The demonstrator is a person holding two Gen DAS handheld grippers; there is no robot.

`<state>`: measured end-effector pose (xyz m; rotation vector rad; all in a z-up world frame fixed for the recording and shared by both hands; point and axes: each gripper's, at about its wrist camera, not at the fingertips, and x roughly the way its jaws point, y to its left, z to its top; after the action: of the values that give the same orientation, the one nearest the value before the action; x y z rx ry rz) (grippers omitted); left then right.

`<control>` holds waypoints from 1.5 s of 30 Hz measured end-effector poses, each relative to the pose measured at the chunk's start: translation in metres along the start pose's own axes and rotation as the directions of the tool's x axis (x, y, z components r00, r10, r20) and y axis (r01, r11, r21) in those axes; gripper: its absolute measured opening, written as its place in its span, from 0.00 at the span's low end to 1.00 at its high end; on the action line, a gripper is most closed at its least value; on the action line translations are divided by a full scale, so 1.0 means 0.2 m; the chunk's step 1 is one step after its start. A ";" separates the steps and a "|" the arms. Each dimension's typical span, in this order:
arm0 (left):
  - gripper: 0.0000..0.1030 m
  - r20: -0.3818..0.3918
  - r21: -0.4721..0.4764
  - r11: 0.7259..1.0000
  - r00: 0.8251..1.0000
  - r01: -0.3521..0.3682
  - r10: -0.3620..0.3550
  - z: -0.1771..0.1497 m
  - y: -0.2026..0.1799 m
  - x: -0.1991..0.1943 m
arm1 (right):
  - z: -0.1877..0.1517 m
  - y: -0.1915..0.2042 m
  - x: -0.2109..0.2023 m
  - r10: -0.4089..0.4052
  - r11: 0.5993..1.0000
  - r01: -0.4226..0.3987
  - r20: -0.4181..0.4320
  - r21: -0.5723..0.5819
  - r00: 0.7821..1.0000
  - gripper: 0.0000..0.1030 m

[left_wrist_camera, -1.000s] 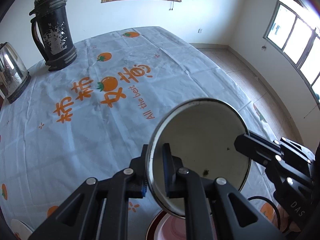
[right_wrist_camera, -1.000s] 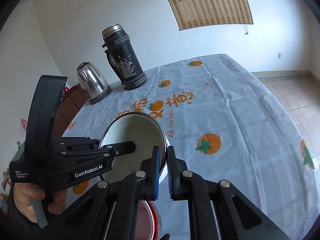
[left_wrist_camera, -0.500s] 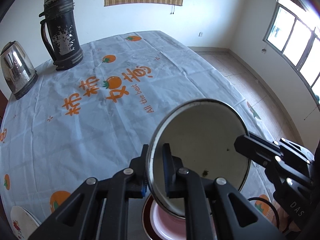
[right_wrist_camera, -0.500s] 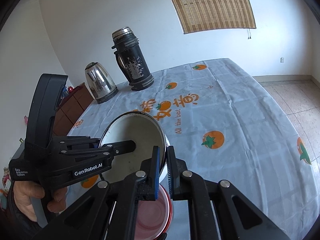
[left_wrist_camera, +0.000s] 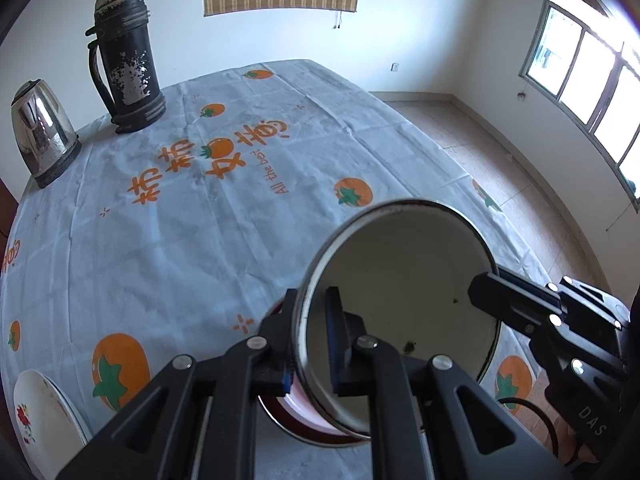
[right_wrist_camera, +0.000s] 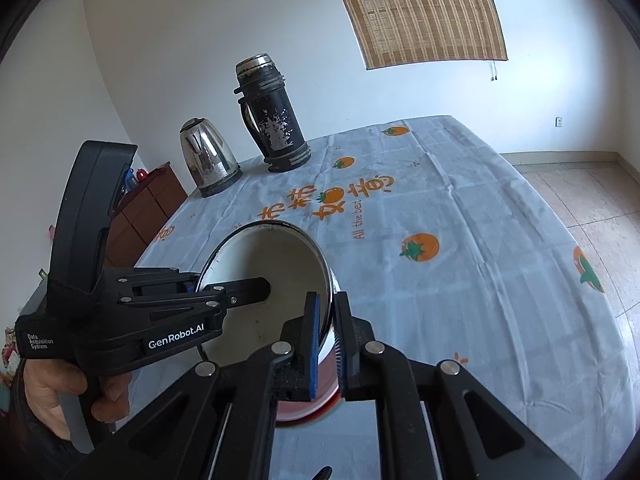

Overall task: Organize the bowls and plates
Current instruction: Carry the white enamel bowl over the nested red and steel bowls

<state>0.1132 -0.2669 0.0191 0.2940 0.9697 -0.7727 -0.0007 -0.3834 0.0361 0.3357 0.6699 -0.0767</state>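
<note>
Above the worktop (left_wrist_camera: pixel 168 248), both grippers, left gripper (left_wrist_camera: pixel 310 344) and right gripper (right_wrist_camera: pixel 326 338), pinch the white enamel bowl's (left_wrist_camera: pixel 404 280) rim; it has moved over the red-rimmed pink bowl (left_wrist_camera: pixel 296 408) at 6 o'clock, ready for nesting.

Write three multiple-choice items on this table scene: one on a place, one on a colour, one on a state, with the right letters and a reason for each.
1. Where is the red-rimmed dish?
A. beside the kettle
B. under the held bowl
C. on the floor

2. What colour are the fruit prints on the tablecloth?
A. orange
B. blue
C. purple

3. How is the white bowl held?
A. by one tool
B. flat on the table
C. by both tools at its rim

Answers: B, the dish shows below the bowl; A, the tablecloth has orange prints; C, the left tool and right tool each clamp the rim.
</note>
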 end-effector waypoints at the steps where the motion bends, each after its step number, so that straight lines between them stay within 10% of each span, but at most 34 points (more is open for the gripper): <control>1: 0.09 0.001 0.002 1.000 1.000 0.000 0.000 -0.01 -0.01 -0.01 | -0.01 0.00 -0.02 -0.001 1.000 0.001 0.002 -0.002 1.000 0.08; 45: 0.10 -0.088 -0.083 0.996 0.996 -0.010 0.003 -0.18 0.03 0.15 | -0.13 -0.01 0.12 -0.012 1.000 0.013 -0.125 0.002 0.992 0.08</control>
<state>0.1042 -0.2571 -0.0261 0.2599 1.0807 -0.7162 0.0020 -0.3762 0.0007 0.3411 0.7965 -0.0687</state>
